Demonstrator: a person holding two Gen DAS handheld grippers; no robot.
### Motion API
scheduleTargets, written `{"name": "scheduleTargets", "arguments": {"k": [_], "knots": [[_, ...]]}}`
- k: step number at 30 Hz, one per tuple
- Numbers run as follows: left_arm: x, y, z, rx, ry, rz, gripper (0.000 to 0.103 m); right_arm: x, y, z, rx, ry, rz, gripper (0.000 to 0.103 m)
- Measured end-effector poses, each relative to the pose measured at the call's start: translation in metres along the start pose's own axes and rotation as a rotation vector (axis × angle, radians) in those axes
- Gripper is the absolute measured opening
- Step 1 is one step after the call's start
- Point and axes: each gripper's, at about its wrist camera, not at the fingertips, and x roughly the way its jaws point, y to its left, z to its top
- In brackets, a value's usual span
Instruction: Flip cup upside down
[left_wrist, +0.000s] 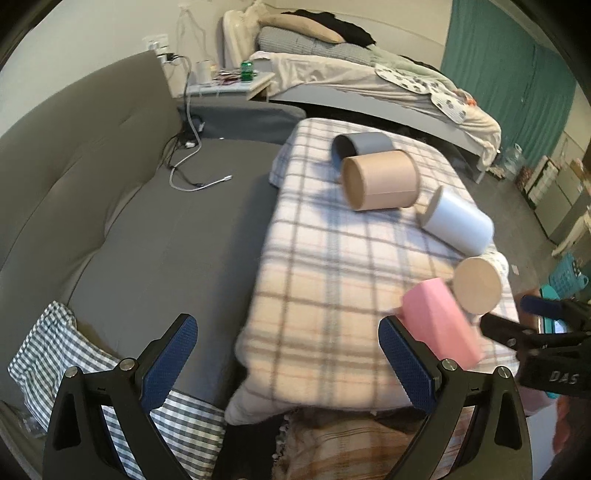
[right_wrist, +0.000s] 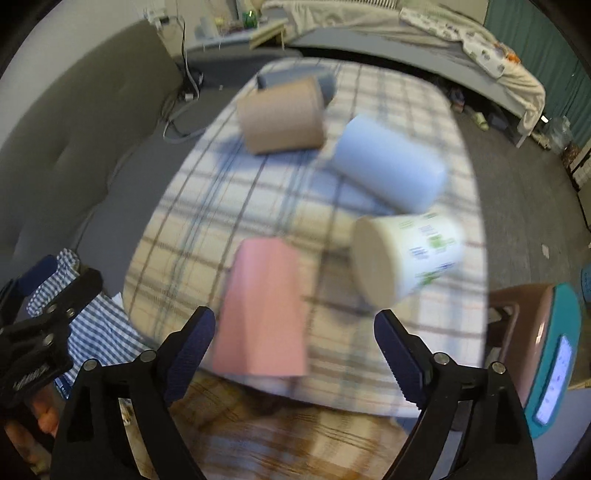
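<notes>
Your left gripper is spread wide with nothing between its blue pads, over the seam where the grey sofa meets the plaid blanket. Your right gripper is spread wide too and empty; the pink cup lies just ahead of it on the blanket, closer to the left finger at about 11 o'clock from the fingertips. The picture is smeared there, so you cannot tell for sure whether that finger touches the cup; it looks just clear of it.

From the left wrist view, the pink cup lies on its side at 4 o'clock, right beside your left gripper's right finger, with the other gripper's black frame just past it at 3 o'clock.

Four more containers lie tipped over on the blanket. The white printed cup sits at 2 o'clock of the pink one, its tan base turned towards you. Beyond it, at 1 o'clock, is the pale blue cup. The tan cup lies at 12 o'clock, further up the blanket, with the dark grey cup tucked behind it and touching it. A checked cloth hangs off the sofa's edge at 9 o'clock of the right gripper.
</notes>
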Motion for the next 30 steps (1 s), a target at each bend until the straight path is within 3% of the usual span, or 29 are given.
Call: {"name": "scheduleTargets", "arguments": {"k": [7,16,24,25,29,30], "knots": [[0.023,-0.061,0.019,0.020,0.101,-0.088,0.101,-0.017,-0.056,-0.001,0.033,-0.076,-0.074,0.089],[0.081,-0.100,0.038,0.043,0.273,-0.101,0.099,0.012,-0.102,-0.005,0.117,-0.057,0.002,0.089],[0.101,-0.117,0.034,0.076,0.350,-0.135,0.099,0.018,-0.111,-0.002,0.141,-0.079,0.032,0.089],[0.102,-0.118,0.033,0.080,0.359,-0.144,0.096,0.018,-0.110,-0.001,0.141,-0.080,0.036,0.089],[0.109,-0.119,0.030,0.073,0.406,-0.176,0.066,0.018,-0.109,-0.001,0.144,-0.086,0.044,0.089],[0.110,-0.118,0.030,0.071,0.410,-0.184,0.063,0.018,-0.109,-0.002,0.144,-0.085,0.045,0.089]]}}
